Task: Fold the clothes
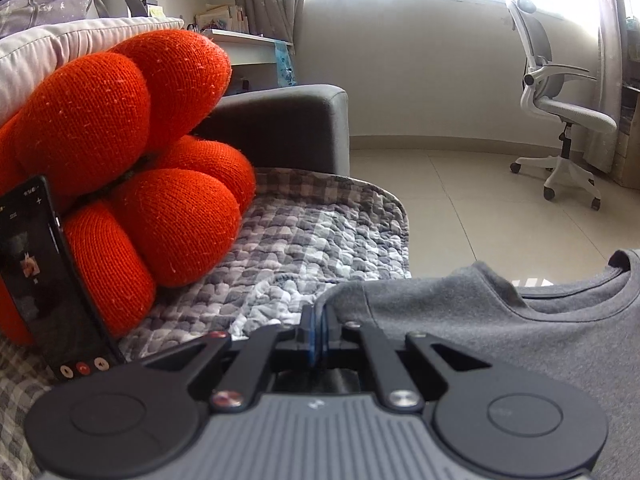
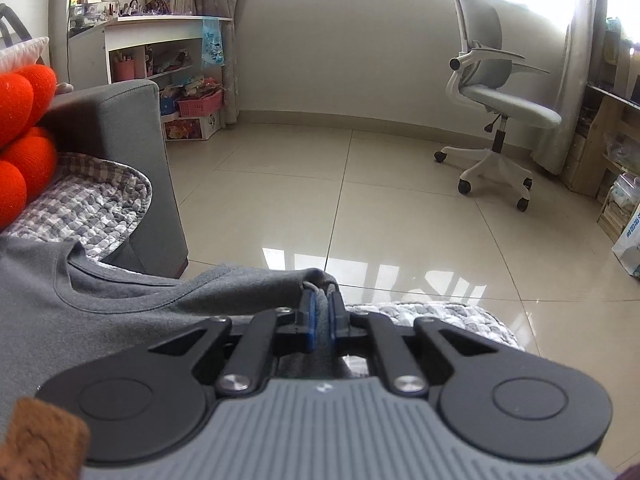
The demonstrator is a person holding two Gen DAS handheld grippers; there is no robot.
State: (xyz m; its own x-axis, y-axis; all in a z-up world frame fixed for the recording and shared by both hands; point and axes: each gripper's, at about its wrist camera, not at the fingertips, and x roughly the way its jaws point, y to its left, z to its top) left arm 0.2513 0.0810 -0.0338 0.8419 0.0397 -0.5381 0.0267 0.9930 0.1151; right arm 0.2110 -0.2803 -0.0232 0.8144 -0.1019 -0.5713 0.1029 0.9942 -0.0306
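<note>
**Grey shirt pinched at both shoulders**

On the sofa's grey-and-white checked quilted cover (image 1: 304, 240), a grey long-knit crew-neck shirt (image 1: 500, 332) lies spread, neckline facing the room. The left gripper (image 1: 319, 316) has its blue pads closed on the shirt's shoulder edge; the right gripper (image 2: 322, 304) is clamped on a bunched fold at the opposite shoulder. Gripping both shoulders likely keeps the cloth taut for an even fold. A dark phone (image 1: 44, 280) leans against the orange knitted knot cushion (image 1: 132, 152); its screen text is too small to read.
</note>
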